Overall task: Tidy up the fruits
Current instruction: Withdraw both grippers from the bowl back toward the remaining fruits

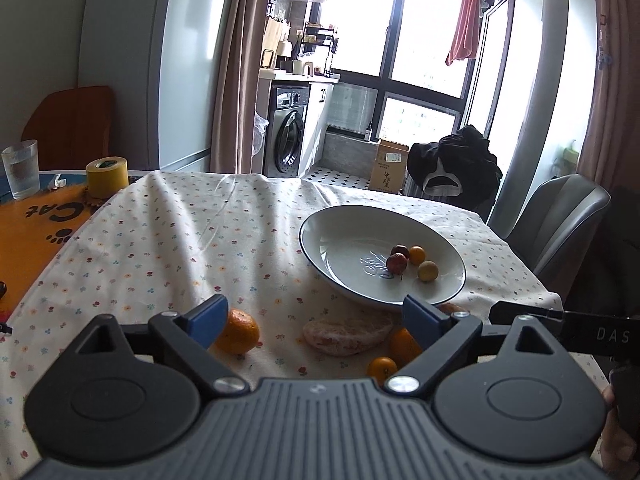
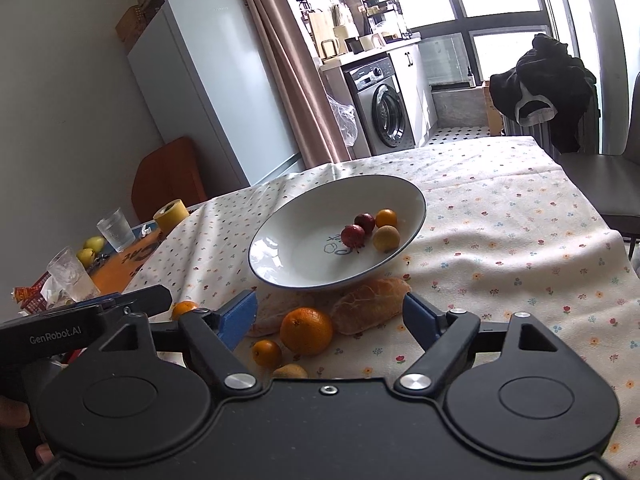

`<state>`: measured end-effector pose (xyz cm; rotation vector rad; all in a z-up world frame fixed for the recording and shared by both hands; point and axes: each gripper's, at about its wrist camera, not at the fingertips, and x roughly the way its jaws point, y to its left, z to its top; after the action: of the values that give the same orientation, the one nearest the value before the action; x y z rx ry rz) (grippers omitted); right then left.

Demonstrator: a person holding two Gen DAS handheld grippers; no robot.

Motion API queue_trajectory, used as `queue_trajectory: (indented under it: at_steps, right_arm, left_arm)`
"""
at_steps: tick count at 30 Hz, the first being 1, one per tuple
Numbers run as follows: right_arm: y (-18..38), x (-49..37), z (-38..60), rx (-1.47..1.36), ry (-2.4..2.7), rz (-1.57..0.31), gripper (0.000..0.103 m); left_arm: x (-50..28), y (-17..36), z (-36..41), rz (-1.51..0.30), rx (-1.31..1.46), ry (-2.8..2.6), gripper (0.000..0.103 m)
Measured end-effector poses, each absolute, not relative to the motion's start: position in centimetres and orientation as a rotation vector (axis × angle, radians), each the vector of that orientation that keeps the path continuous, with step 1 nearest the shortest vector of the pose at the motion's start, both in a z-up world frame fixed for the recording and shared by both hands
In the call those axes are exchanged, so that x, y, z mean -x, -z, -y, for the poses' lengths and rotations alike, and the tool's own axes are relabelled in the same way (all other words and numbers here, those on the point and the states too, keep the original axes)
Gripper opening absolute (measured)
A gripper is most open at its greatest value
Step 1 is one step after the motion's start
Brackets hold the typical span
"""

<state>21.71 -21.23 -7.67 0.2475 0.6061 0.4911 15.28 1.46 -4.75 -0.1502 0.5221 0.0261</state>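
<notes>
Just short of the bowl (image 2: 280, 276), on your side of it, sit the loose fruits w/ two bread pieces: big orange (image 2: 306, 330), small one (image 2: 267, 353), a pale fruit (image 2: 291, 371) nearest you. Right gripper (image 2: 330, 316) and left gripper (image 1: 312, 322) both gape wide, holding nothing. Risk: you clip the bread or nudge an orange so it rolls. Inside the bowl, four small fruits (image 2: 372, 228) already rest; dropping from height could scatter them

pale fruit (image 2: 291, 372) half hidden, bread (image 1: 347, 335) partly hidden
</notes>
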Motion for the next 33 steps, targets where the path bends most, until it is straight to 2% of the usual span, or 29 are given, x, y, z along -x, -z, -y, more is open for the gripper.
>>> queue_trajectory:
  at_steps: [33]
  right_arm:
    - [7.8, -17.4, 21.9, -0.206, -0.578, -0.583, 0.081]
  left_arm:
    - [-10.7, 5.3, -1.8, -0.536, 0.163, -0.041, 0.093]
